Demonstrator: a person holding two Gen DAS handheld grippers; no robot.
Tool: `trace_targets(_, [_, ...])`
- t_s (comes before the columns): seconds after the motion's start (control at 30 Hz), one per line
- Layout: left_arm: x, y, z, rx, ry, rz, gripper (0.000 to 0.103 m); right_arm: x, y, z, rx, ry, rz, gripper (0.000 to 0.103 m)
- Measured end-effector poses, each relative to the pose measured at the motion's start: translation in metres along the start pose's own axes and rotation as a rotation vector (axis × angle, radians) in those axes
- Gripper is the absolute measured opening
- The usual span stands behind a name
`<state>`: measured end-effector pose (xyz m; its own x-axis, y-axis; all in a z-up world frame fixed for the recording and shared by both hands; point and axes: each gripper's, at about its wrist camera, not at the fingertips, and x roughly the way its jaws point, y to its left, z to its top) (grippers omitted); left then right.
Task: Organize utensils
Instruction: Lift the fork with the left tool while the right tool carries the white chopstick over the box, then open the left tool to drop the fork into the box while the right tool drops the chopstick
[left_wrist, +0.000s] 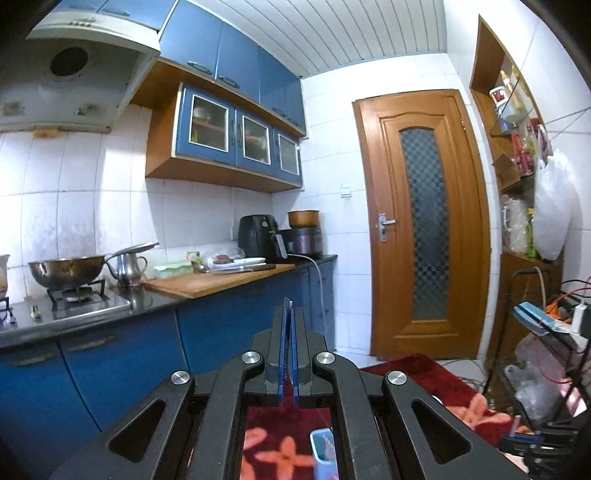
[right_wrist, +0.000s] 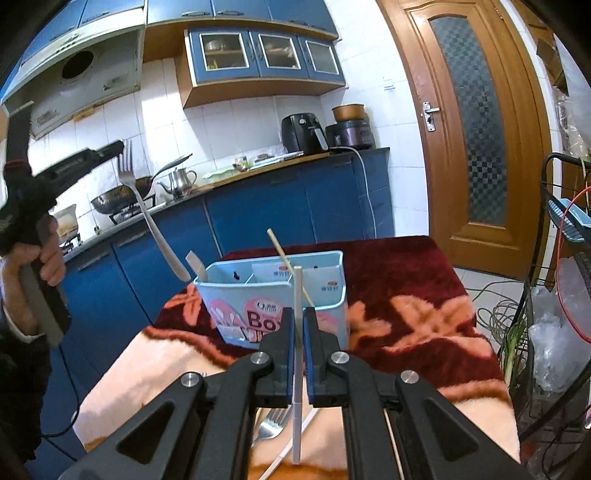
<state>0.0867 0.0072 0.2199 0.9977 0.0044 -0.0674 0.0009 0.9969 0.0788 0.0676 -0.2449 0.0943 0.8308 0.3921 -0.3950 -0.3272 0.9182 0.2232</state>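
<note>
The right gripper (right_wrist: 299, 314) was clamped on a white chopstick (right_wrist: 297, 332), which stood upright between its blue pads and stuck out above and below them. Just beyond it, at twelve o'clock, the light-blue utensil holder (right_wrist: 321, 295) sat on the dark red floral blanket (right_wrist: 406, 295); a thin wooden chopstick (right_wrist: 284, 258) leaned out of one of its compartments (which one could not be told).

At nine o'clock in the right wrist view, a hand (right_wrist: 44, 254) held the left gripper (right_wrist: 117, 147) raised, its jaws closed on the tine end of a metal fork (right_wrist: 147, 218). The fork's handle hung down toward the holder's left rim, beside a pale utensil end (right_wrist: 195, 264) poking up there.

A second fork (right_wrist: 271, 424) lay on the blanket at six o'clock, under the right gripper.
</note>
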Motion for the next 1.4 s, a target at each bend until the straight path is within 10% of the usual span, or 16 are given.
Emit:
trace_targets(0.73, [0.080,-0.021,-0.068,0.052,0.121,-0.002,0.002,0.040,0.005,0.083,-0.067,-0.227,-0.098,0.006])
trace_targets(1.4, [0.100,-0.012,-0.109,-0.084,0.232,-0.148,0.010,0.116,-0.009,0.058,-0.032,-0.069,-0.058,0.015])
